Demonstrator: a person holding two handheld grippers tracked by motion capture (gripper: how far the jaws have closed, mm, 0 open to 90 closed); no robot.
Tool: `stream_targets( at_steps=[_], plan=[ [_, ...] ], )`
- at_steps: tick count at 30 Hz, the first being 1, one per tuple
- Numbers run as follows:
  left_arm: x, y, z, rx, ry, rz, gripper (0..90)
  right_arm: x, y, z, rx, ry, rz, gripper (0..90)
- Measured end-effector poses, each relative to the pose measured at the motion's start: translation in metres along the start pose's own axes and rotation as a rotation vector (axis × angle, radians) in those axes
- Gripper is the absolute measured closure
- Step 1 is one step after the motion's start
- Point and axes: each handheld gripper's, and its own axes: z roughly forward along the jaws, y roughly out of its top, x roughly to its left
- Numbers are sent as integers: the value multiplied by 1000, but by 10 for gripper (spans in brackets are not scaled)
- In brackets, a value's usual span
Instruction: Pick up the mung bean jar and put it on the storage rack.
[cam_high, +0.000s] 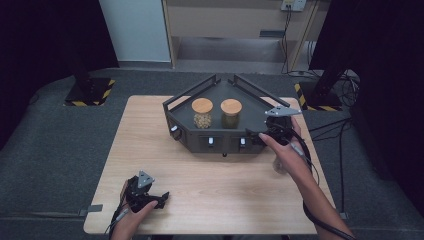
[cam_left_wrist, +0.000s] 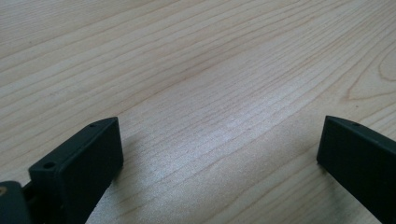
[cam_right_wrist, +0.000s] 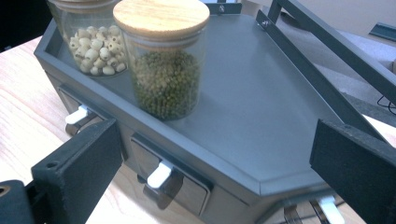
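A dark grey corner rack (cam_high: 252, 107) stands at the back middle of the wooden table (cam_high: 165, 160). On its top tray stand two glass jars with wooden lids: one of pale beans (cam_high: 202, 114) on the left and one of green beans (cam_high: 231, 114) beside it. My right gripper (cam_high: 261, 135) hovers at the rack's front right corner, open and holding nothing. In the right gripper view the green-bean jar (cam_right_wrist: 166, 79) and the pale-bean jar (cam_right_wrist: 95, 51) stand beyond the open right gripper (cam_right_wrist: 215, 135). My left gripper (cam_high: 161, 197) rests open on the table near the front left, and the left gripper (cam_left_wrist: 219, 126) has bare wood between its jaws.
Small drawers with white handles (cam_high: 210, 141) line the rack's front; one handle (cam_right_wrist: 159, 175) sits just below my right gripper. Raised rails (cam_right_wrist: 327, 51) edge the tray's back sides. A faint glassy object (cam_high: 278, 165) lies by the right forearm. Grey carpet (cam_high: 60, 150) surrounds the table.
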Motion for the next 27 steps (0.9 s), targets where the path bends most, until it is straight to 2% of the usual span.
stream_targets(
  at_steps=[4,6,14,27],
  plan=[
    [0,0,0,1,-1,1,0,-1,-4,-8,7,-6,-12,22],
    [0,0,0,1,-1,1,0,-3,-7,-13,7,-12,2,22],
    [1,0,0,1,-2,3,0,-8,-16,-25,38,-29,-6,22],
    [1,0,0,1,-2,3,0,-15,-37,-35,58,-44,18,22]
  ],
)
